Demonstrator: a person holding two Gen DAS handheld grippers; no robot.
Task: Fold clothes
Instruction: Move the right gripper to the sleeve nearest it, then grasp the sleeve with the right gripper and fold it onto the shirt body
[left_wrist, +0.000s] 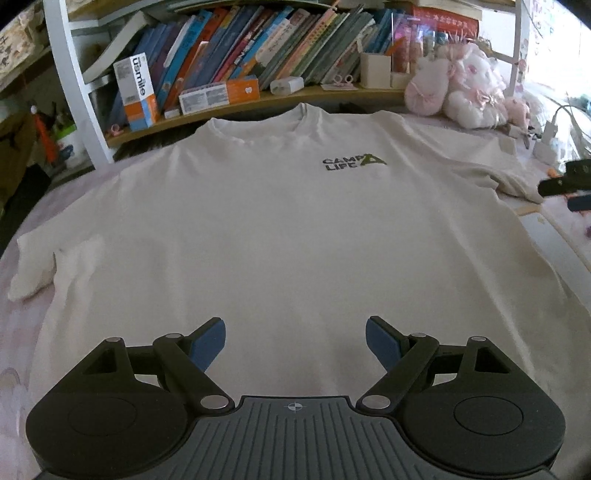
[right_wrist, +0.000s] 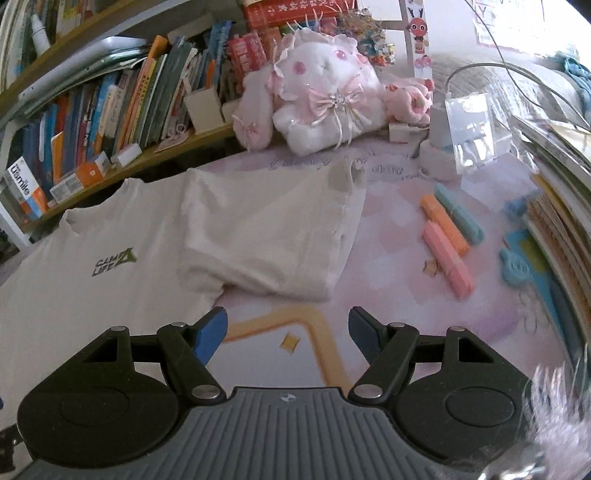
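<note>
- White T-shirt (left_wrist: 280, 229) lay flat, front up, on the pink-covered desk (right_wrist: 399, 295), sleeves out, prob. spread ready for folding.
- Left hand-held gripper (left_wrist: 294, 338) hovered over hem, jaws apart, empty.
- Right hand-held gripper (right_wrist: 288, 334) near right sleeve (right_wrist: 273, 236), jaws apart, empty.

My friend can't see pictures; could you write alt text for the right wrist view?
An open two-finger gripper with blue pads hovers empty over a pink mat beside a white T-shirt's sleeve. Behind sit a white-and-pink plush rabbit, three pastel highlighters and crowded bookshelves.
</note>
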